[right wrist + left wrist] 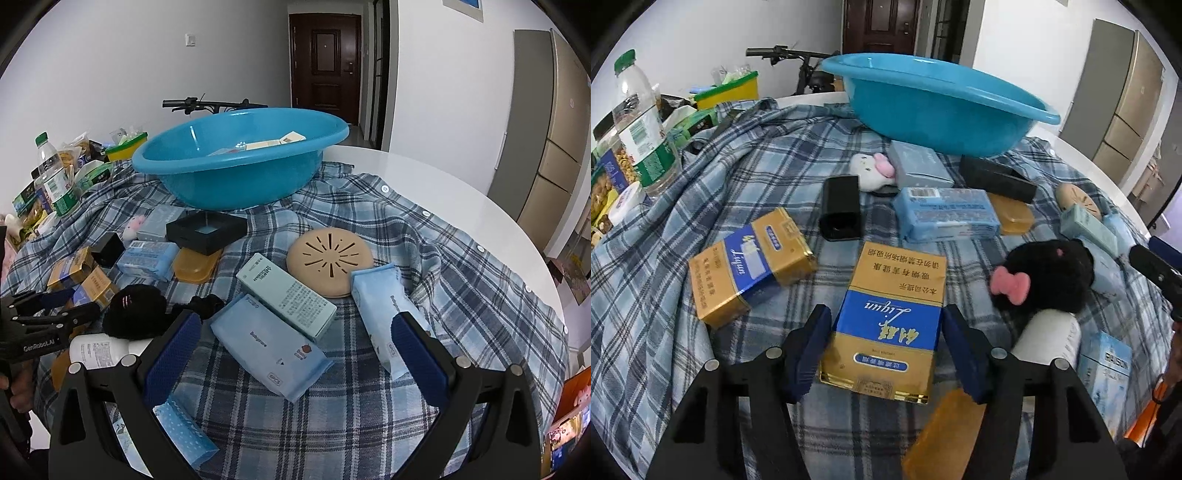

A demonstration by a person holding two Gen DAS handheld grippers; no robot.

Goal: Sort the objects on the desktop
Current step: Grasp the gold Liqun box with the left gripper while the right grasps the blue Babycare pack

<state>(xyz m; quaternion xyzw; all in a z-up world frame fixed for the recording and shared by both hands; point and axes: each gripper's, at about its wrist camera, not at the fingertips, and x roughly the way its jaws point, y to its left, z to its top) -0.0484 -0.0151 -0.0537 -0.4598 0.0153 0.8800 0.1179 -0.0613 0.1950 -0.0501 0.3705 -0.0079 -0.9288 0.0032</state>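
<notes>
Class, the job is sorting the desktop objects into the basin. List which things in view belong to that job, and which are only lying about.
Job:
blue basin
gold-and-blue box between the left tool fingers
tissue pack
black plush

Lying about:
water bottle
bicycle handlebar
door

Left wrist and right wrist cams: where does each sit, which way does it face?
Left wrist: on the left gripper, low over the plaid cloth, facing the blue basin; its open fingers straddle a gold and blue carton.
Right wrist: on the right gripper, higher and further right, facing the same basin; its open fingers frame a light blue tissue pack, and the left gripper shows at the left edge.
Shared: basin, cloth, black plush, green-capped bottle.
</notes>
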